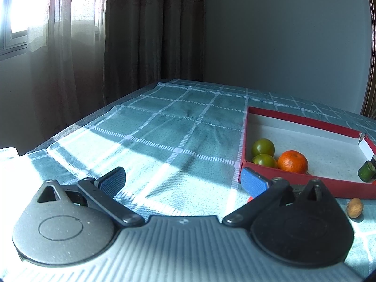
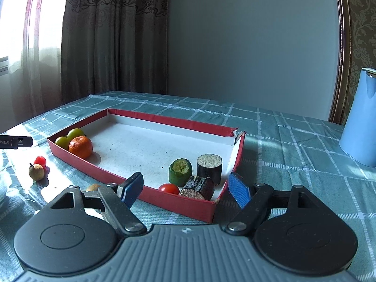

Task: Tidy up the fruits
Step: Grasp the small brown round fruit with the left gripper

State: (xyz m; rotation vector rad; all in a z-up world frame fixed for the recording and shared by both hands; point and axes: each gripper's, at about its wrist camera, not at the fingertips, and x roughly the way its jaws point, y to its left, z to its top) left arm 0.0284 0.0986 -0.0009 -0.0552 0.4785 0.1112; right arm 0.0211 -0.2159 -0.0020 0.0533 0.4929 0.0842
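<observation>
A red tray (image 2: 131, 184) with a white floor lies on the checked tablecloth. In its left corner sit two green fruits (image 2: 75, 133) and an orange (image 2: 80, 147); they also show in the left wrist view, with the orange (image 1: 292, 161) nearest. In its near right corner are a green cylinder (image 2: 180, 172), two dark cylinders (image 2: 209, 169) and a red tomato (image 2: 169, 188). Outside the tray lie a red cherry tomato (image 2: 40, 160), a brown round fruit (image 2: 36, 172) and another brown fruit (image 1: 354, 208). My left gripper (image 1: 183, 181) is open and empty left of the tray. My right gripper (image 2: 185, 189) is open and empty before the tray's near wall.
A light blue jug (image 2: 359, 117) stands at the right on the tablecloth (image 1: 164, 127). Curtains and a window are at the back left, a grey wall behind. The left gripper's finger (image 2: 16, 142) shows at the left edge of the right wrist view.
</observation>
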